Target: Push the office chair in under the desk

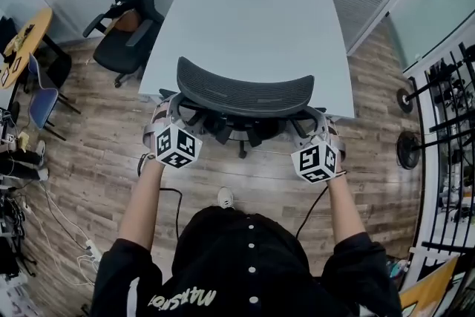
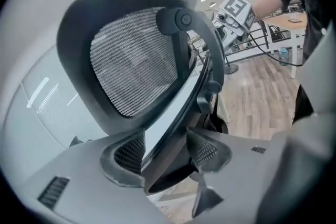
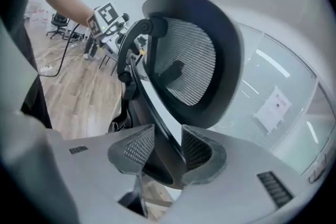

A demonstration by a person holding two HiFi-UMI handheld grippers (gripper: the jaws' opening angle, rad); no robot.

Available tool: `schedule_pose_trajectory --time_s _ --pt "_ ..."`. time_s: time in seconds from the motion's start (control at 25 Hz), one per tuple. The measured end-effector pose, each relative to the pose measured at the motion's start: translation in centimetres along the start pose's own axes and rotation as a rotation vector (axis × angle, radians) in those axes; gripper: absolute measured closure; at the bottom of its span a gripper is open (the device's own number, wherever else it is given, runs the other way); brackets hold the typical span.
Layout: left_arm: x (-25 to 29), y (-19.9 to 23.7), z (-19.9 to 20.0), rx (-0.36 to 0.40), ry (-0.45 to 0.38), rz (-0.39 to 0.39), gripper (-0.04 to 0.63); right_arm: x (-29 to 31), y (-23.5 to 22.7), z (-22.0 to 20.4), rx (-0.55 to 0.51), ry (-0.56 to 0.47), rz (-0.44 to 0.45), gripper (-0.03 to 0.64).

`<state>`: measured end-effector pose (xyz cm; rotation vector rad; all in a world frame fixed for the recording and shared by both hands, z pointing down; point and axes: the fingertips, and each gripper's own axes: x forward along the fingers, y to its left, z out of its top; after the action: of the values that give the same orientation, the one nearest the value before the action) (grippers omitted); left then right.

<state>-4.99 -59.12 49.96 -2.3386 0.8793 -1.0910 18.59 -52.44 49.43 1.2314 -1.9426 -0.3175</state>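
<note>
Left gripper (image 2: 165, 153): pads clenched on the back frame (image 2: 189, 115) of the office chair (image 1: 245, 93), the dark bar filling the gap. Right gripper (image 3: 164, 148): likewise pinched on the frame, on the opposite side.

One grip per side, low behind the mesh backrest (image 2: 134, 68). Likely so a push runs straight and the chair doesn't swivel.

Head view: the chair is at frame centre, its back toward the person. The backrest is at the near edge of the desk (image 1: 252, 26), which fills the upper middle. The seat is hidden beneath, so depth of tuck is unclear.

A spare chair (image 1: 128, 7) stands upper left, well apart.
</note>
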Motion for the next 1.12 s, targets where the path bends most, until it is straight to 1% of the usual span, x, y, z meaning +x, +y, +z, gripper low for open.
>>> schedule_pose_trajectory --time_s 0.08,0.16,0.24,0.28,0.36,0.52,0.6,0.68,0.72,0.84,1.12 --pt "-1.0 0.3 0.5 -0.020 -0.022 0.027 0.374 -0.9 -0.8 0.4 0.075 -0.032 -0.032 0.470" --pt "-1.8 0.5 0.9 -0.039 -0.040 0.045 0.390 -1.8 -1.6 0.9 0.150 -0.062 -0.057 0.483" --pt "-2.8 0.8 1.2 -0.076 -0.065 0.073 0.438 -2.7 -2.3 1.6 0.216 -0.089 -0.079 0.518" --pt "-3.3 1.0 1.5 -0.106 -0.085 0.088 0.469 -3.3 -2.6 1.9 0.246 -0.103 -0.086 0.534" --pt "-4.6 1.5 2.2 -0.180 -0.135 0.111 0.492 -4.4 -3.0 2.6 0.303 -0.140 -0.086 0.556" --pt "-7.2 2.5 3.2 -0.323 -0.215 0.167 0.555 -6.7 -3.0 3.4 0.404 -0.216 -0.077 0.574" --pt "-8.7 3.4 3.6 -0.413 -0.250 0.210 0.571 -7.9 -3.2 3.2 0.445 -0.244 -0.083 0.579" --pt "-10.2 4.2 4.1 -0.478 -0.282 0.243 0.574 -9.0 -3.6 3.2 0.500 -0.273 -0.087 0.581" --pt "-10.7 4.4 4.4 -0.491 -0.297 0.251 0.575 -9.6 -3.8 3.1 0.531 -0.287 -0.092 0.583" --pt "-11.9 4.2 5.0 -0.487 -0.320 0.258 0.577 -11.3 -4.3 3.1 0.606 -0.331 -0.111 0.584" --pt "-14.5 3.2 5.8 -0.499 -0.345 0.287 0.577 -15.4 -5.2 3.8 0.644 -0.413 -0.170 0.586"
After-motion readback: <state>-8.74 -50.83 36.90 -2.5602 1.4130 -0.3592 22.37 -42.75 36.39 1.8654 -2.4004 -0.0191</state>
